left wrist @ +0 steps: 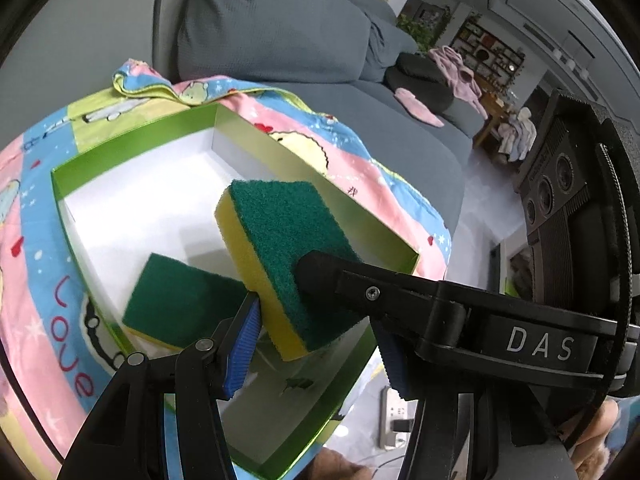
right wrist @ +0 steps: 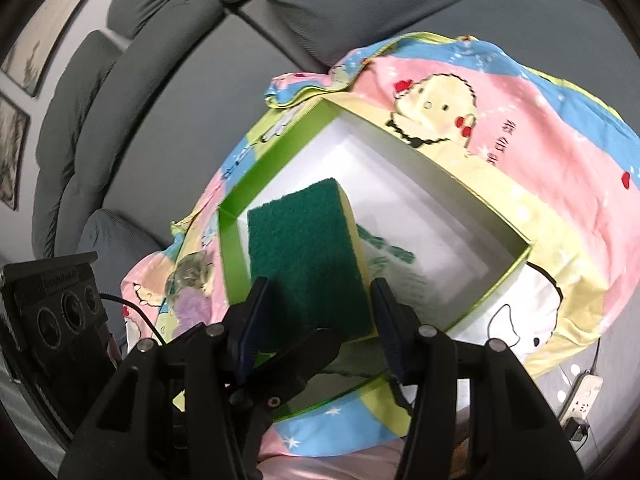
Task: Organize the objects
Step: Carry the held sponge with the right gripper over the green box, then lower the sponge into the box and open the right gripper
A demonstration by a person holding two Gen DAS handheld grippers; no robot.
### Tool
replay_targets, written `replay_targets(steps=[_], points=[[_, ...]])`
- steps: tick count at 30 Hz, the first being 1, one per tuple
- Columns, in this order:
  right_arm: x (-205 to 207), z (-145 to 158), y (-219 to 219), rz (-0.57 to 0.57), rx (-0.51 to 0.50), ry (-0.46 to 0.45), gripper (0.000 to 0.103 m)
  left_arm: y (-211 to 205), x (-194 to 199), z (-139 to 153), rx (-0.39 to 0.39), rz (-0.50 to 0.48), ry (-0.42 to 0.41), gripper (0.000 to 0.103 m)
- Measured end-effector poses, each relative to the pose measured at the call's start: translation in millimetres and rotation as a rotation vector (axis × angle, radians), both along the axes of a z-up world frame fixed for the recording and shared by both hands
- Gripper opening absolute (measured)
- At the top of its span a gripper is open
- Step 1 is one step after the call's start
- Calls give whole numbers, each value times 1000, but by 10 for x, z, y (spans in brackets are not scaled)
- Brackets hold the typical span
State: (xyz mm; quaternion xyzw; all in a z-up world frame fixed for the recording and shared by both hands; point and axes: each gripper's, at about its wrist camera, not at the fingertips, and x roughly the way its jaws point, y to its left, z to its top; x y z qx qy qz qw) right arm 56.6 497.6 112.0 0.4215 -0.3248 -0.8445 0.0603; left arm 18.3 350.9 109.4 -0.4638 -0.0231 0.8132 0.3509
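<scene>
**Sponge held over an open box by two grippers**

Left wrist view: a yellow sponge [left wrist: 288, 264] with a dark green scouring face is clamped in the left gripper [left wrist: 320, 322], whose blue ribbed pad presses the yellow edge on one side while the other pad lies behind the sponge's lower corner. The sponge is tilted, green face turned up and to the right, its long axis running from the gripper up and away toward the far corner of the box. A black finger of the right gripper [left wrist: 320, 272] lies across the green face near its lower end. The sponge hangs over a green-walled box [left wrist: 132, 140] with a white floor. A second sponge [left wrist: 180, 304] lies flat on that floor near the front wall, green face up, just beside and below the held one. The box rests on a cartoon-print cloth [left wrist: 36, 216], with a grey sofa [left wrist: 280, 32] behind.

Right wrist view: the same sponge [right wrist: 304, 248] sits between the right gripper's [right wrist: 316, 324] two blue pads at a moderate spread, green face toward the camera, long axis pointing away from the gripper over the box [right wrist: 264, 168]. Whether both pads press on it cannot be told. A finger of the left gripper [right wrist: 296, 360] crosses beneath its near end.
</scene>
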Motion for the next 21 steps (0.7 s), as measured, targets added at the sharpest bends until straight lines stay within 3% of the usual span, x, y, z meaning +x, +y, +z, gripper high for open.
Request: replay_targets(steps=[2, 4, 9, 13, 15, 20, 21], points=[[3, -36, 14, -7, 1, -8, 53, -16, 3, -19, 4, 8, -11, 56], [-1, -47, 25, -20, 11, -11, 63, -46, 6, -25, 14, 21, -21, 56], [33, 3, 46, -43, 13, 11, 73, -208, 34, 21, 19, 56, -28, 56], [87, 99, 26, -54, 37, 28, 73, -428, 69, 116, 44, 95, -11, 59], [103, 152, -6, -49, 41, 38, 73, -593, 103, 171, 47, 124, -1, 65], [130, 375, -309, 18, 86, 114, 74, -1235, 236, 281, 20, 252, 71, 65], [125, 418, -400, 39, 94, 132, 79, -1383, 259, 274, 1, 289, 86, 65]])
